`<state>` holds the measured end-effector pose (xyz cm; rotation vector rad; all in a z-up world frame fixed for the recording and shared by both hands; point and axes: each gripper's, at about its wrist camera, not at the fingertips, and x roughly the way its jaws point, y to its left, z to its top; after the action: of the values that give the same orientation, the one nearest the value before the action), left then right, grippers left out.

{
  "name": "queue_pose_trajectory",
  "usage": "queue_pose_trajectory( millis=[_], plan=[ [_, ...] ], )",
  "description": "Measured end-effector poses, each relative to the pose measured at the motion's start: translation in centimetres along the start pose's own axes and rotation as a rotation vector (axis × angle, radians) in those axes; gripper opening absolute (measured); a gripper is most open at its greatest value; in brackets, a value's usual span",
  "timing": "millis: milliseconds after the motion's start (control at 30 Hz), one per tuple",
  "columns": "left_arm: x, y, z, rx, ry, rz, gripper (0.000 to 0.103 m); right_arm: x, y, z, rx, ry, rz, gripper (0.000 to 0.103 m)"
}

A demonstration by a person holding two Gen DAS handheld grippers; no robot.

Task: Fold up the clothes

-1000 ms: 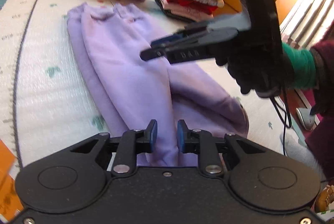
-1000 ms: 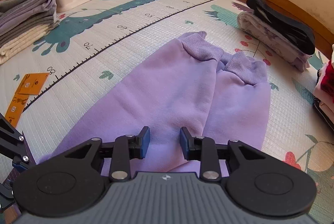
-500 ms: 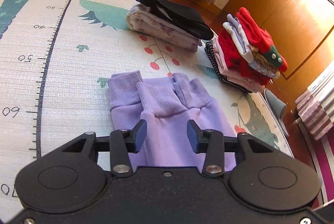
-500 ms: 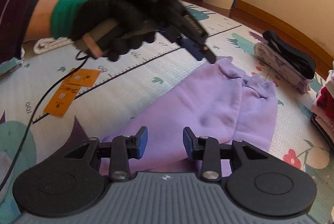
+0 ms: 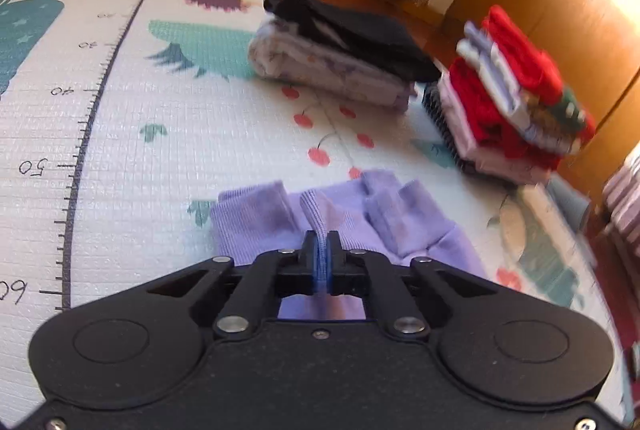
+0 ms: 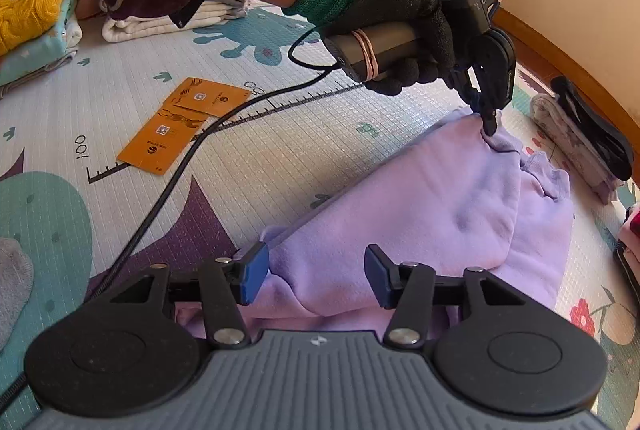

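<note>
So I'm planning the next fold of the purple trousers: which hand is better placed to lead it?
Left. Its claw is shut on a cuff of the purple trousers; the right claw is opening over the waist end, gripping nothing.

Trousers (image 6: 460, 213) lying on the play mat (image 6: 280, 149), two folded stacks (image 5: 340, 57) sitting at one o'clock beyond, cards (image 6: 180, 121) lying at ten o'clock.
</note>
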<state>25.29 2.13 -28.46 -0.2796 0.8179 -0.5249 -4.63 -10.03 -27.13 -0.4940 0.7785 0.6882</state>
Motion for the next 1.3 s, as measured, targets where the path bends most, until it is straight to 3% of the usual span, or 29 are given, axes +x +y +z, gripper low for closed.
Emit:
queue_pose_trajectory(
  millis=[100, 267, 367, 533, 633, 800, 900, 1000, 1100, 1167, 1200, 1300],
  plan=[
    [1.3, 1.0, -1.3, -0.031, 0.019, 0.080, 0.001, 0.4, -0.8, -0.4, 0.050, 0.021, 0.013, 0.055],
    [1.5, 0.7, -1.8, -0.028, 0.004, 0.120, 0.004, 0.7, -1.2, -0.5, 0.076, 0.040, 0.025, 0.057],
    [0.7, 0.1, -1.4, 0.012, 0.017, 0.141, 0.008, 0.8, -1.4, -0.4, 0.101, 0.049, 0.032, 0.059],
    [-4.2, -1.7, -3.0, 0.162, -0.013, 0.171, 0.012, -1.5, -3.3, -0.4, 0.195, 0.003, 0.082, 0.055],
    [-8.4, -3.4, -6.2, 0.266, 0.008, 0.145, 0.012, -3.4, -4.4, -1.2, 0.167, -0.019, 0.058, 0.055],
    [-14.2, -7.5, -12.5, 0.355, 0.077, -0.023, 0.012, -6.1, -5.0, -4.5, 0.035, 0.009, 0.010, 0.054],
    [-16.0, -10.2, -16.1, 0.418, 0.141, -0.078, 0.012, -7.2, -5.0, -6.6, 0.009, 0.045, -0.044, 0.049],
    [-16.9, -12.3, -19.1, 0.528, 0.201, -0.091, 0.012, -8.2, -5.2, -8.4, 0.021, 0.073, -0.096, 0.047],
    [-17.6, -13.4, -20.9, 0.602, 0.235, -0.099, 0.012, -8.4, -5.0, -9.4, 0.027, 0.110, -0.107, 0.047],
    [-18.1, -14.3, -22.3, 0.704, 0.252, -0.092, 0.012, -8.5, -4.5, -9.3, 0.014, 0.112, -0.103, 0.047],
    [-18.3, -14.8, -23.1, 0.764, 0.259, -0.086, 0.017, -8.6, -4.1, -9.2, -0.010, 0.113, -0.093, 0.048],
    [-18.6, -16.1, -25.5, 0.924, 0.279, -0.072, 0.048, -8.0, -1.6, -9.4, -0.168, 0.156, -0.044, 0.048]
  ],
)
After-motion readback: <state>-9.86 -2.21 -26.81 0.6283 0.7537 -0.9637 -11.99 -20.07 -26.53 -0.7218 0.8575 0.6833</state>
